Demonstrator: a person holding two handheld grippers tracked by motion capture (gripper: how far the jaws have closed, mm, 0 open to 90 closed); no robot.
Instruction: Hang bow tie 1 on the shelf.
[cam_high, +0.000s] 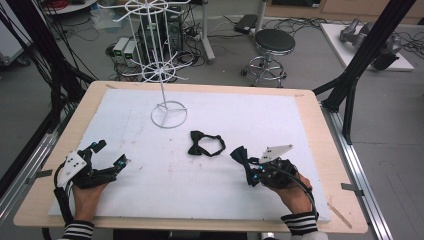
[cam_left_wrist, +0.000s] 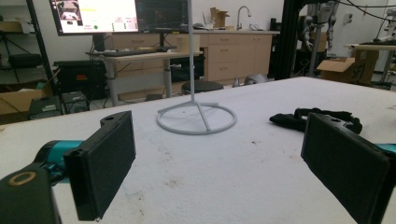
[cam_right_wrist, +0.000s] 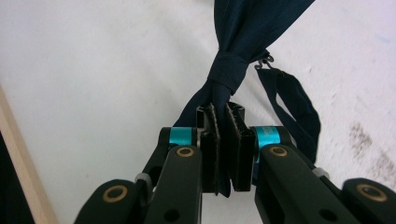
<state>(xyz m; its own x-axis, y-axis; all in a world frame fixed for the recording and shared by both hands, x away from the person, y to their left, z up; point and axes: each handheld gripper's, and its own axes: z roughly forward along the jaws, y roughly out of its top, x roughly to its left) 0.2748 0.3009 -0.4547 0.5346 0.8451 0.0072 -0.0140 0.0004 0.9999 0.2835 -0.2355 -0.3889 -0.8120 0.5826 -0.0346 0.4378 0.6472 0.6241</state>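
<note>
While right gripper (cam_right_wrist: 223, 140) clamps one wing of navy bow tie (cam_high: 243, 161), tie's long axis runs straight out from jaws; left gripper (cam_high: 106, 154) spread wide, no legible labels.

Wire stand (cam_high: 169, 116) at table (cam_high: 310, 125) rear; bow tie (cam_high: 206, 143) before it, centre.

Monitor screens (cam_left_wrist: 95, 15): I see coloured panels on them, but the writing is too small for me to read.
Cardboard box (cam_left_wrist: 352, 70): a dark mark is printed on it; I can't make it out.
Elsewhere: I find nothing readable.
</note>
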